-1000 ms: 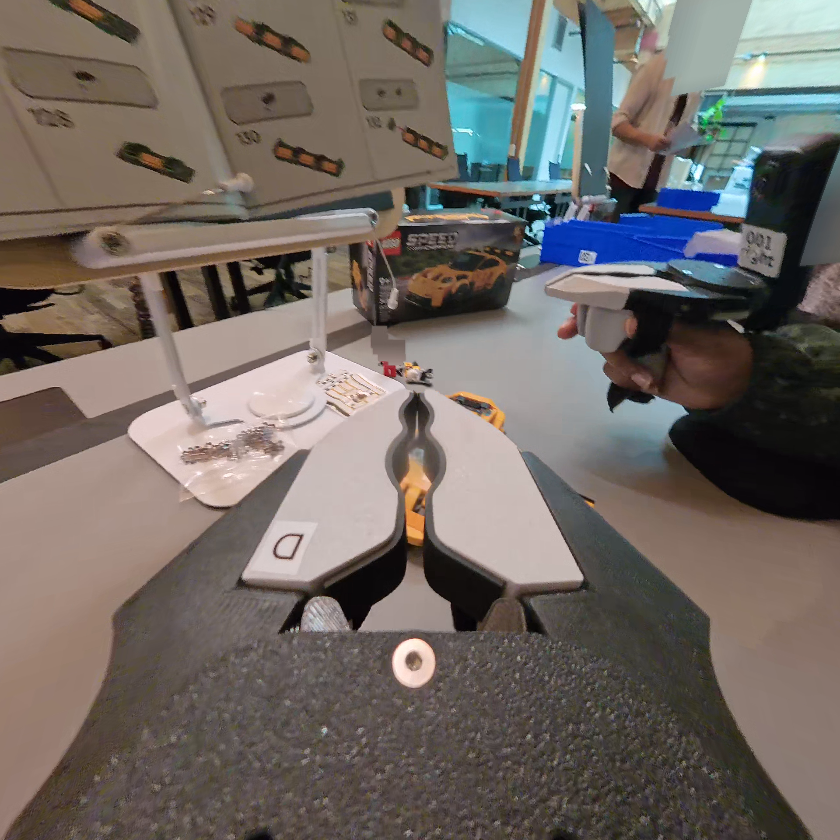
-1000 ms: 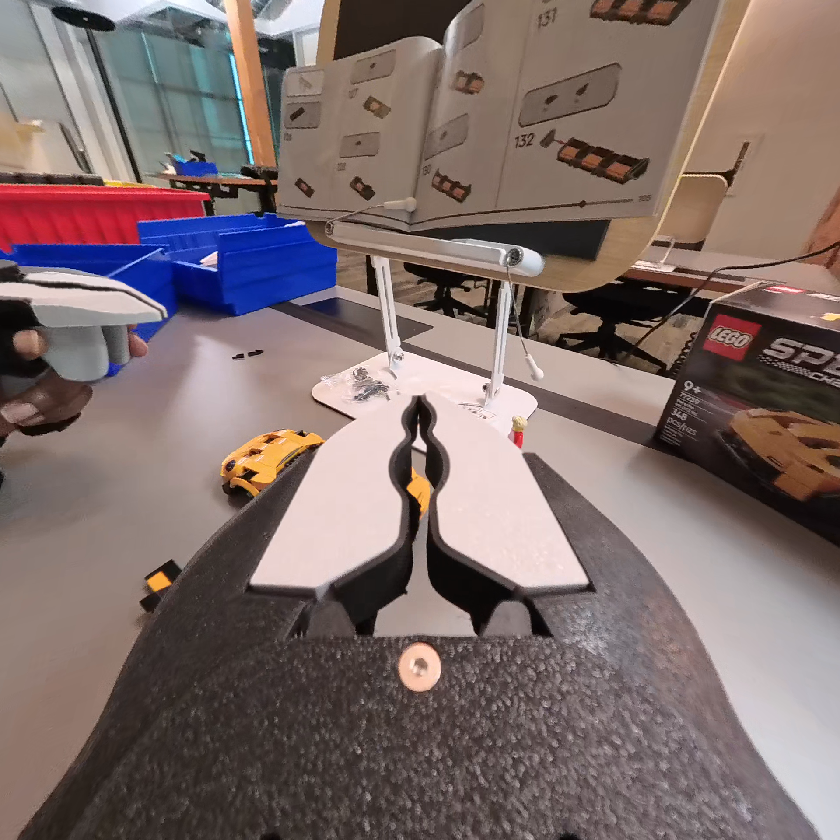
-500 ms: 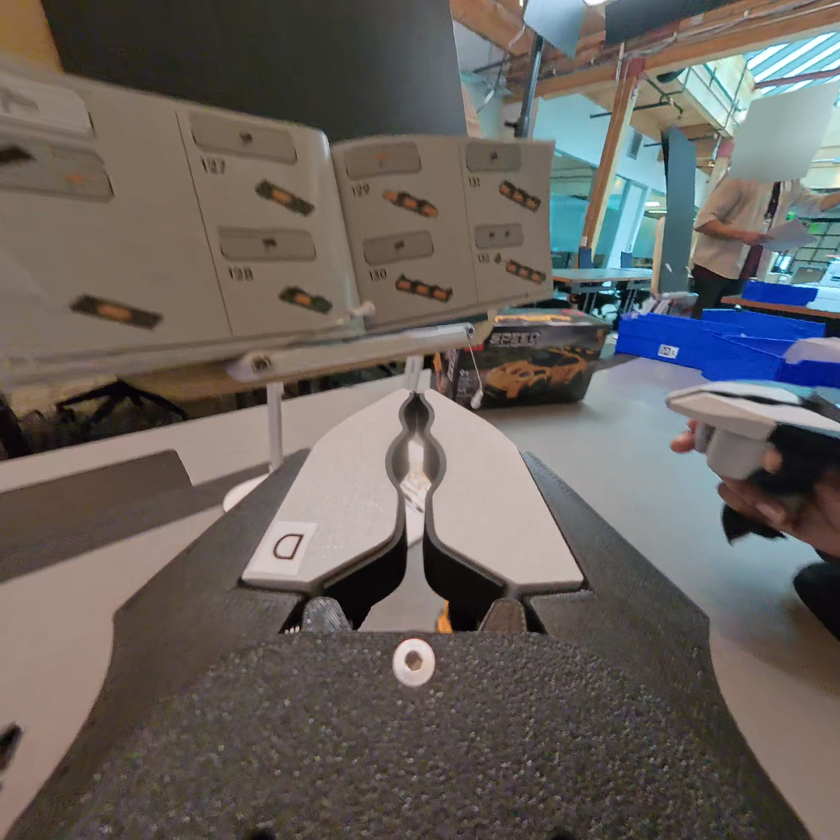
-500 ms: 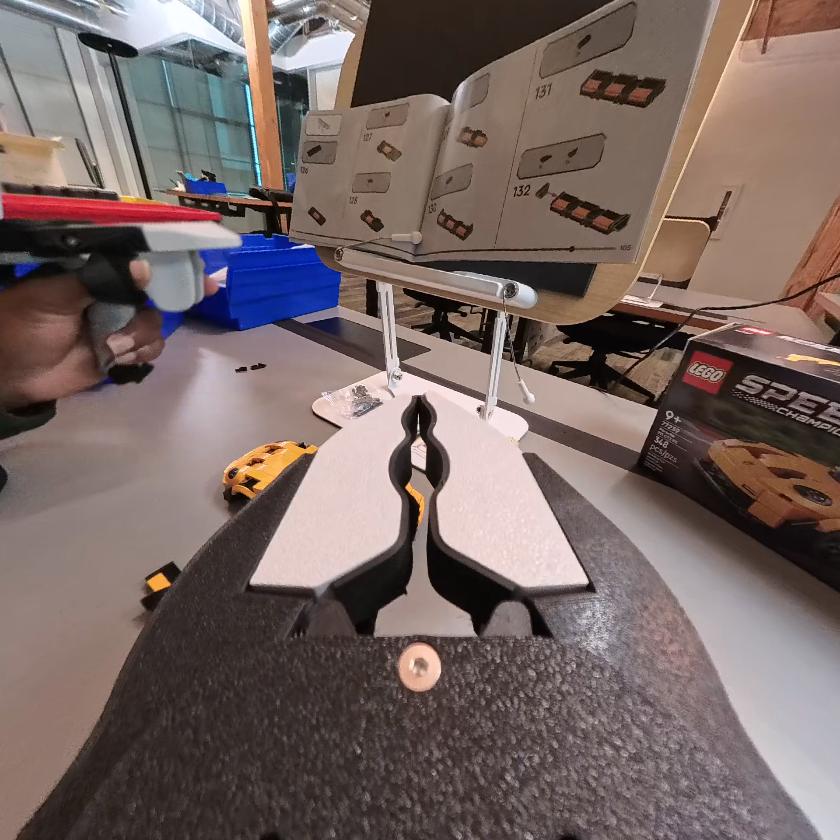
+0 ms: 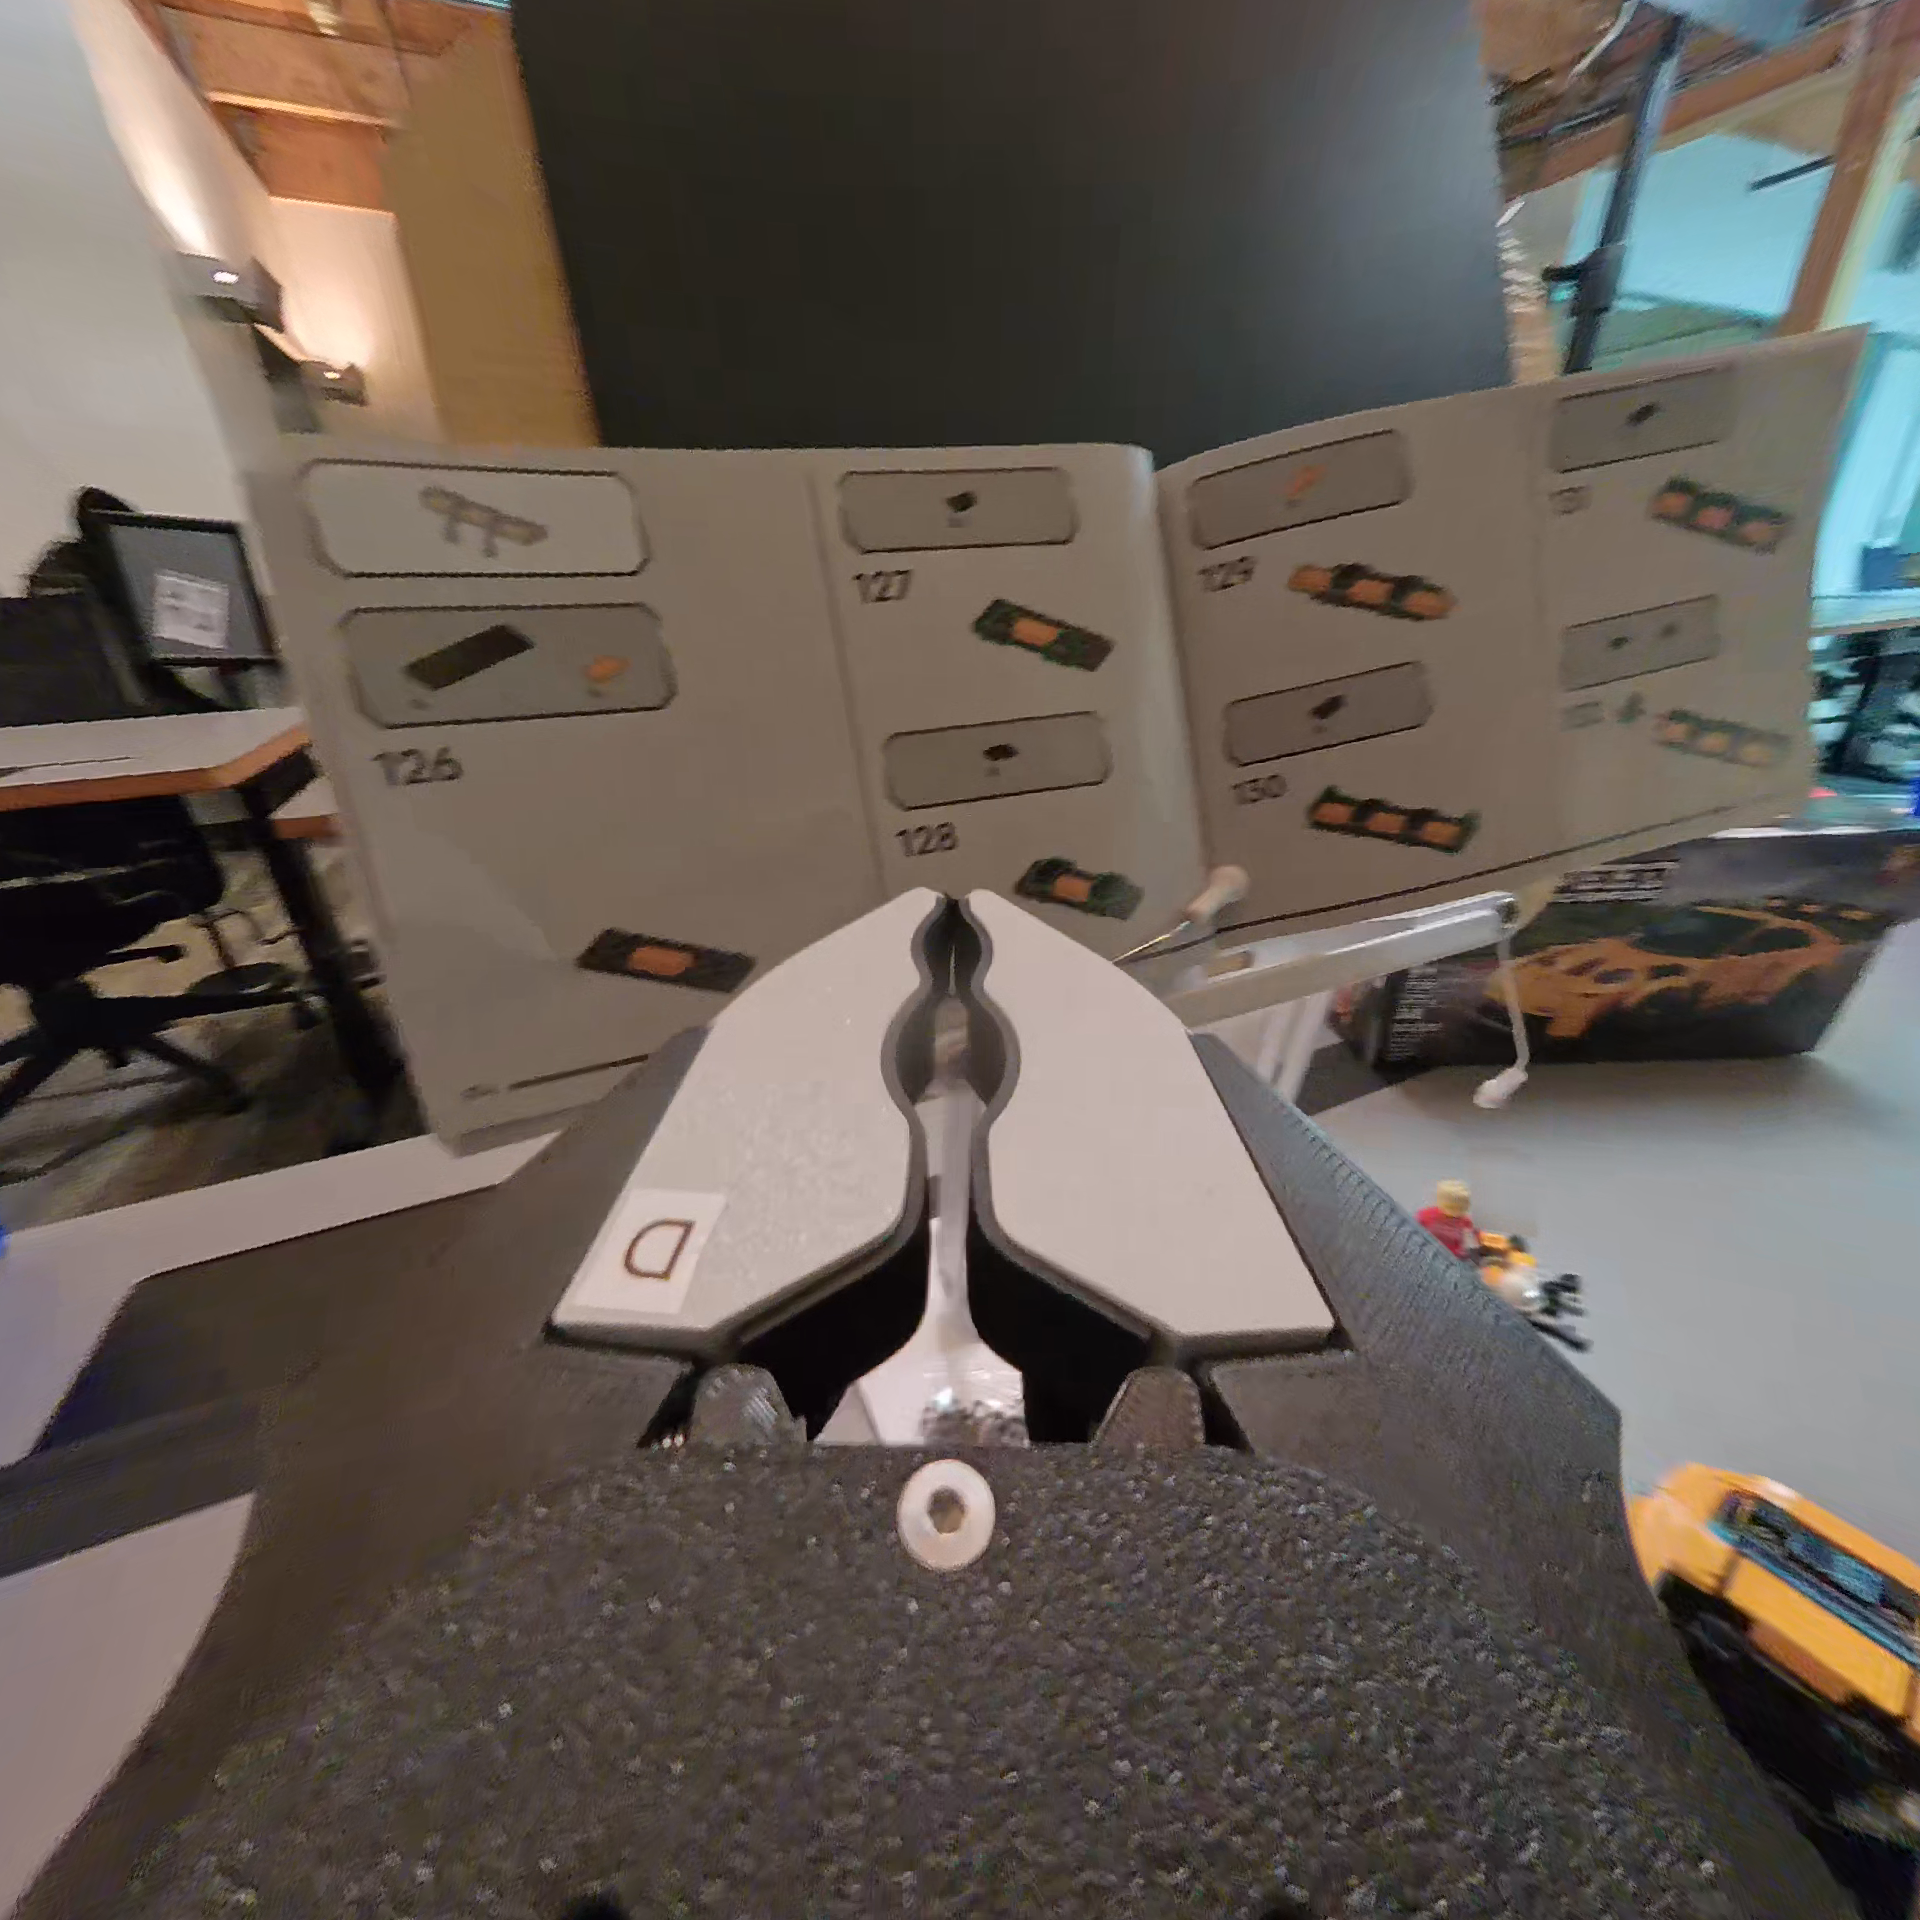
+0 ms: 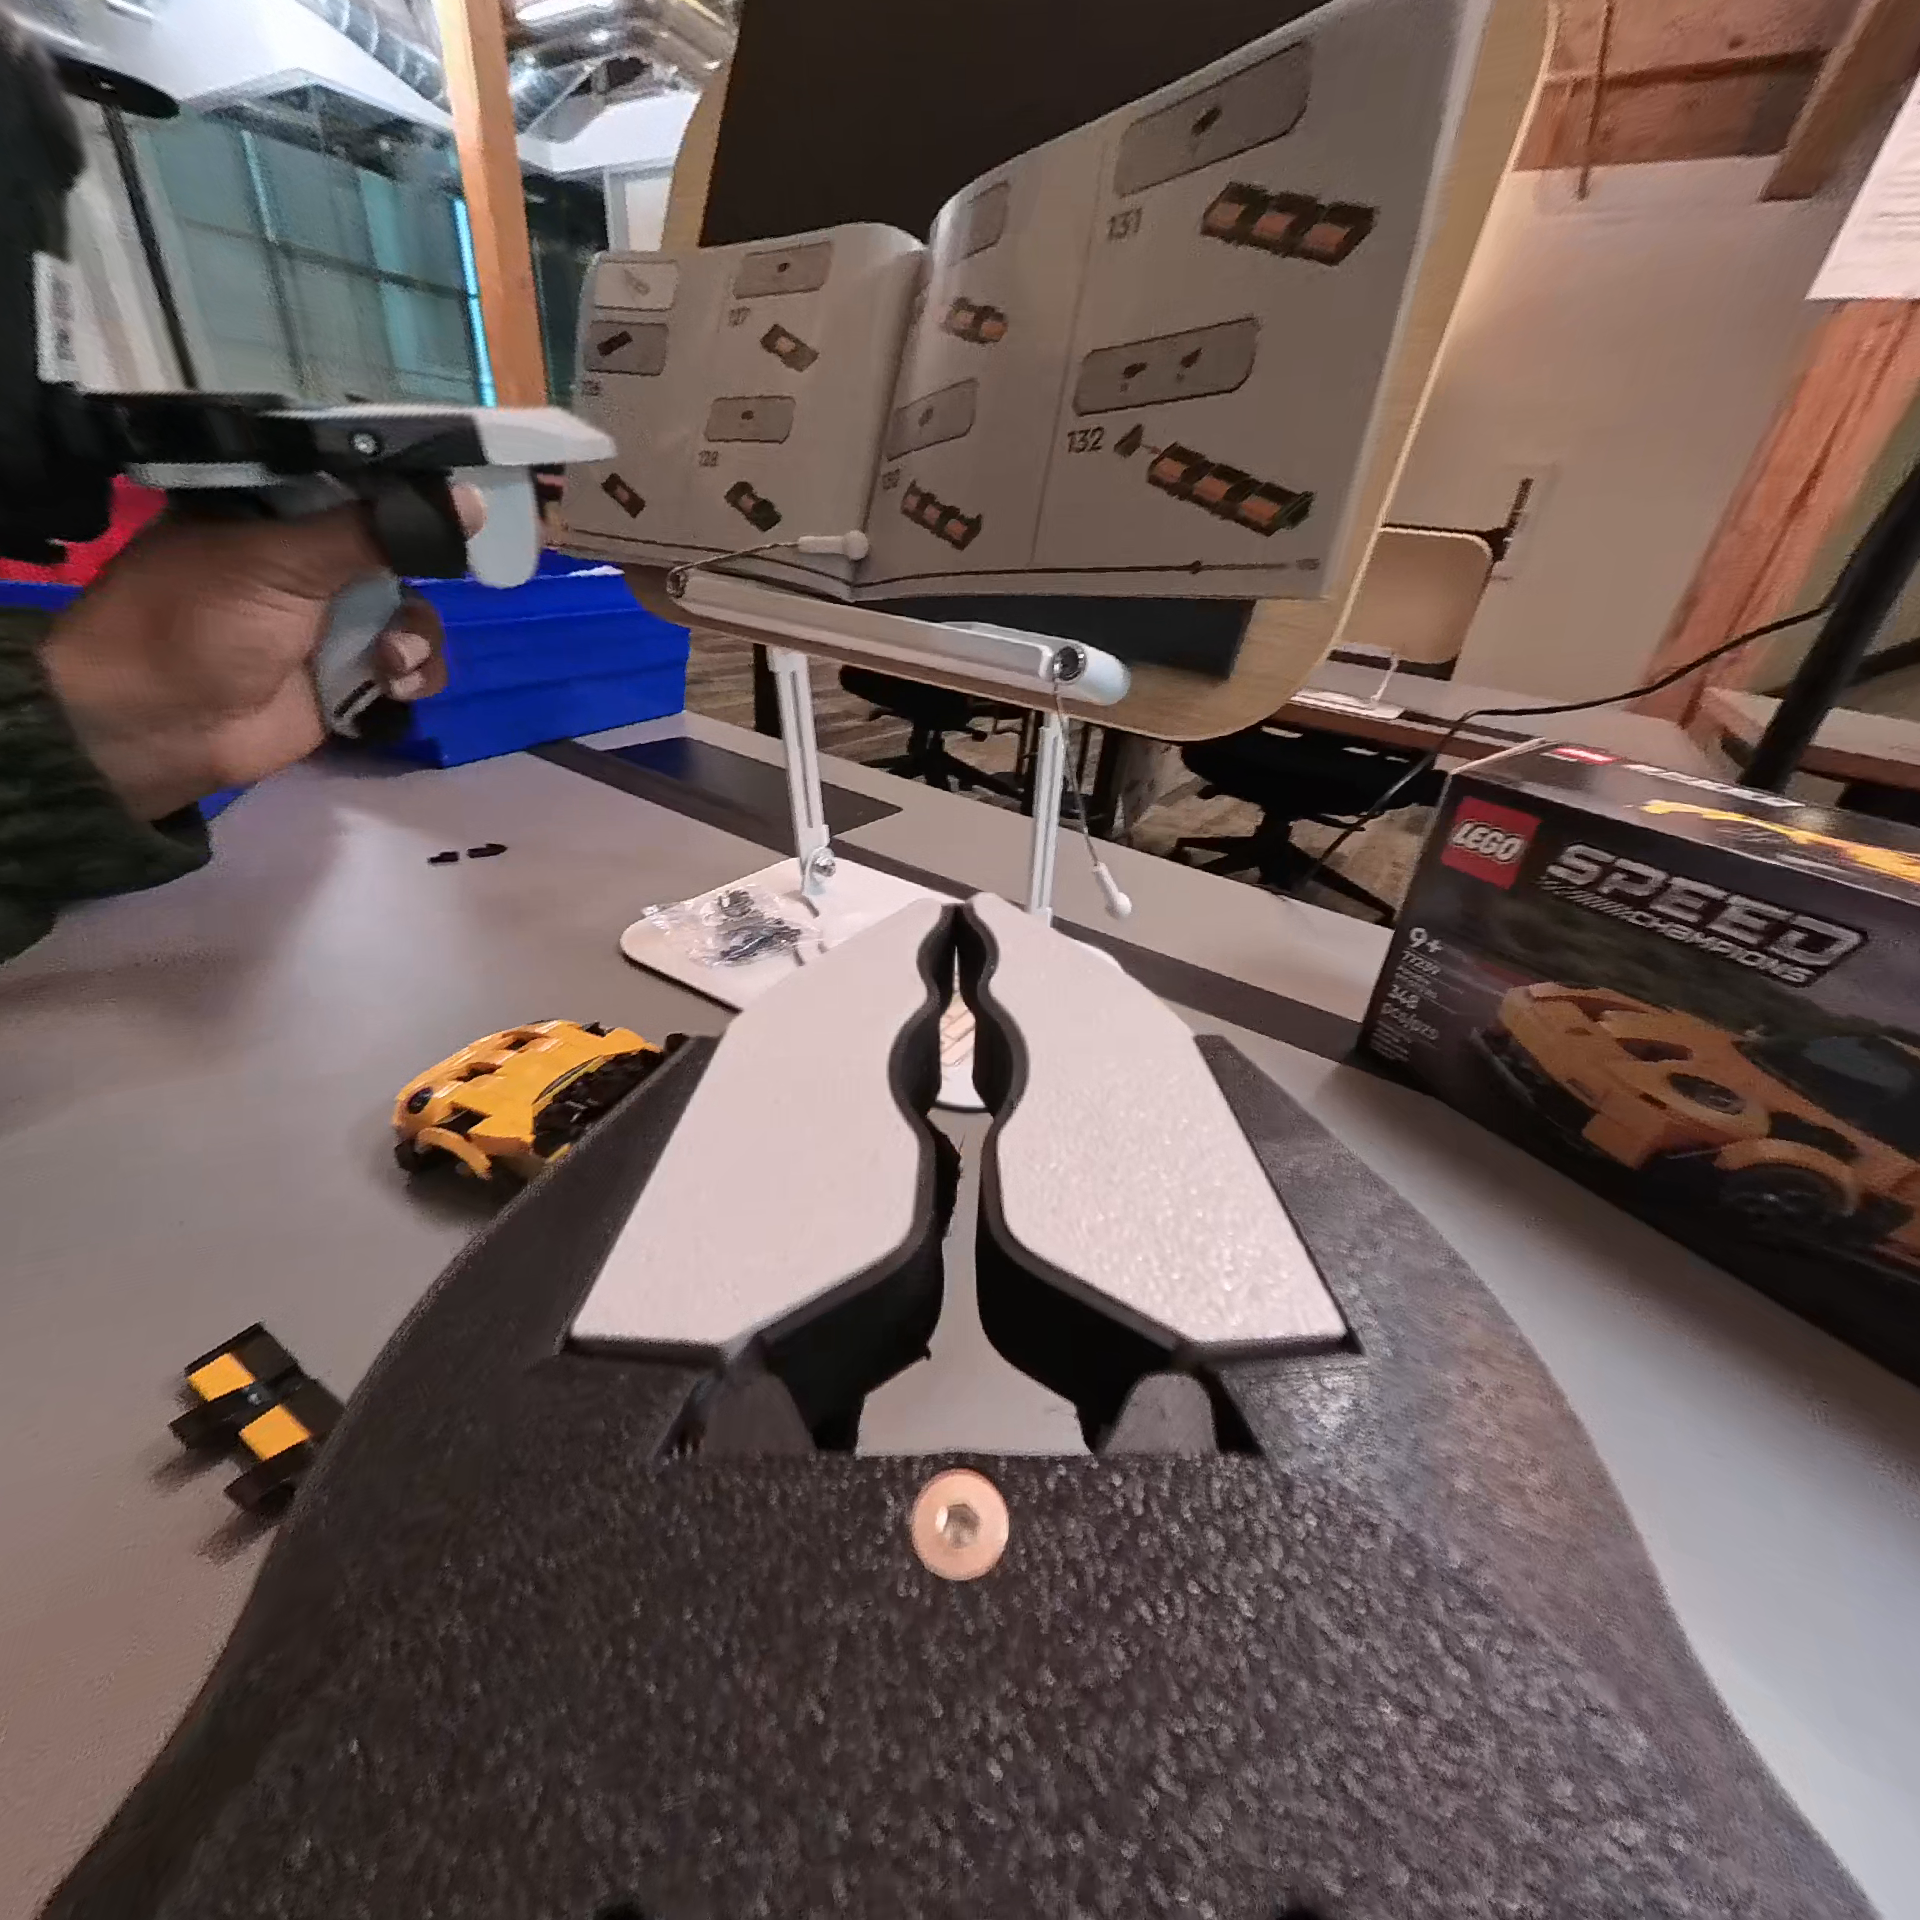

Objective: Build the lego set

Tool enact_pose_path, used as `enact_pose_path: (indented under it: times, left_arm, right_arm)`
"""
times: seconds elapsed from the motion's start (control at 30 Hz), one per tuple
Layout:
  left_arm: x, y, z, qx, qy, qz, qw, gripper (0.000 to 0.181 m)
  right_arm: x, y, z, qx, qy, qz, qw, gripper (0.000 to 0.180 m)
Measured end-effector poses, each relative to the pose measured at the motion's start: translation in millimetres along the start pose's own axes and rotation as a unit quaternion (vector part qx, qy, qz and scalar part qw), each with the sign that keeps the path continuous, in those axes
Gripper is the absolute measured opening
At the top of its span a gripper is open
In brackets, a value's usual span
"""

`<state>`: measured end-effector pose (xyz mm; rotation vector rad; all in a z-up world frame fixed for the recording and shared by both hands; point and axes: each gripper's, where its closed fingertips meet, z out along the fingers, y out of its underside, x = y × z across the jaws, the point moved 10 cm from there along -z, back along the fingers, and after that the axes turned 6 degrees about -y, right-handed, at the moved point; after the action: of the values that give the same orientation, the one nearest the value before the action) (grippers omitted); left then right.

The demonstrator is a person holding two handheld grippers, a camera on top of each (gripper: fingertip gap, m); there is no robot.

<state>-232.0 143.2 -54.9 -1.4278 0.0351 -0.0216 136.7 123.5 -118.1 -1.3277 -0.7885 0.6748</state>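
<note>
My left gripper (image 5: 954, 909) is shut and empty, raised and pointing at the open instruction booklet (image 5: 727, 727) on its white stand. It also shows in the right wrist view (image 6: 540, 442), held in a hand at the upper left. My right gripper (image 6: 956, 914) is shut and empty, low over the grey table. The yellow lego car (image 6: 520, 1091) sits on the table left of my right gripper and shows at the lower right of the left wrist view (image 5: 1787, 1600). A small black and yellow brick assembly (image 6: 255, 1413) lies at the near left. A bag of small parts (image 6: 727, 920) rests on the stand's base.
The booklet (image 6: 935, 416) stands on a white stand (image 6: 810, 790) at mid table. The lego box (image 6: 1662, 1018) is at the right, also in the left wrist view (image 5: 1621, 977). A minifigure (image 5: 1449, 1221) and small parts lie near it. Blue bins (image 6: 561, 665) sit far left. Two tiny black pieces (image 6: 468, 854) lie on the table. Some 30 cm of space lies between my two pairs of fingers.
My left gripper has risen and swung left, from pointing down at the car to facing the booklet pages. My right gripper has stayed nearly still. Both stayed shut.
</note>
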Motion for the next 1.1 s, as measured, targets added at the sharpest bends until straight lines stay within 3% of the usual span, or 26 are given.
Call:
enact_pose_path:
  times: [0.37,0.7,1.1]
  left_arm:
    - [-31,13,-7,-0.055,-0.080,0.023,0.995,0.000]
    - [-28,10,-9,-0.040,-0.088,0.049,0.994,0.000]
    - [-3,0,-7,-0.033,-0.044,0.046,0.997,0.000]
  right_arm:
    - [4,10,4,-0.018,0.000,0.006,1.000,0.000]
    - [10,12,4,-0.017,0.007,0.018,1.000,0.002]
    - [9,9,2,-0.008,-0.007,0.016,1.000,0.002]
